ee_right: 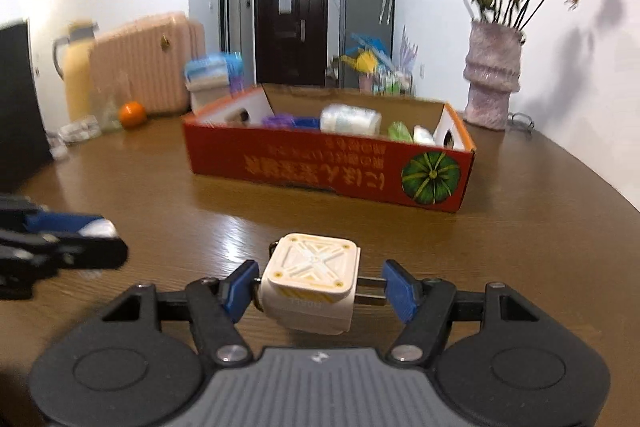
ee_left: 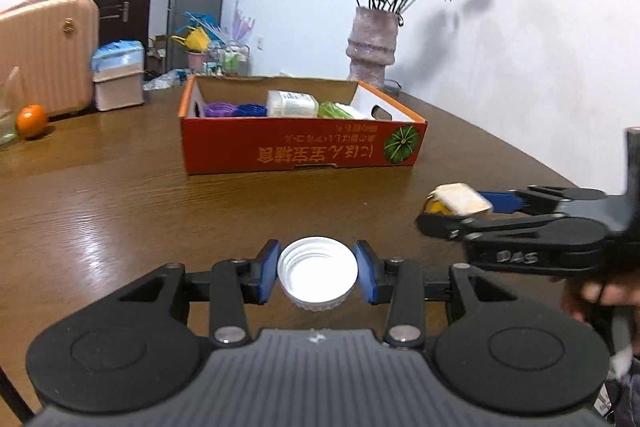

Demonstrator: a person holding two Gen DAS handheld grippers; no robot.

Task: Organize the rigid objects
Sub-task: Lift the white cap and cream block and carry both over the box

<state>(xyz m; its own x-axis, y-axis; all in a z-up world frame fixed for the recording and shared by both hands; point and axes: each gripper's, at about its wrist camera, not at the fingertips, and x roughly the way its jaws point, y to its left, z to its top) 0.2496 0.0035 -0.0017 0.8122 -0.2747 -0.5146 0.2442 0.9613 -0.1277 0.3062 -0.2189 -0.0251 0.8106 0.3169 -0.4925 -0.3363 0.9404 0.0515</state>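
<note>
White walls are closing in a room where a brown wood-grain surface [ee_left: 120,195] is carrying everything. Beyond the orange cardboard box [ee_left: 300,147], a ribbed pink suitcase [ee_left: 44,55] is standing on the floor, partly cut off at the frame edge in the left wrist view. Behind the box's far right corner a rough pinkish vase [ee_left: 372,43] is holding dried roses.

That box, open-topped and printed with a green pumpkin, is sitting mid-surface and holding a purple thing, a blue thing, a pale labelled bottle lying on its side, and something green and white; its front wall is hiding their lower parts. Far left of the box an orange [ee_left: 31,121] is resting beside clear packaging that is hard to make out.

Nearer the camera than the box, the left tool [ee_left: 317,273] is gripping a round white threaded bottle cap [ee_left: 317,273], open side up, between blue pads. To the right of it, the right tool [ee_right: 316,287] is clamping a squarish cream charger plug [ee_right: 310,283] with a raised X pattern, one pad pressing on its metal prongs. A blurred hand [ee_left: 600,293] is showing behind that tool.
</note>
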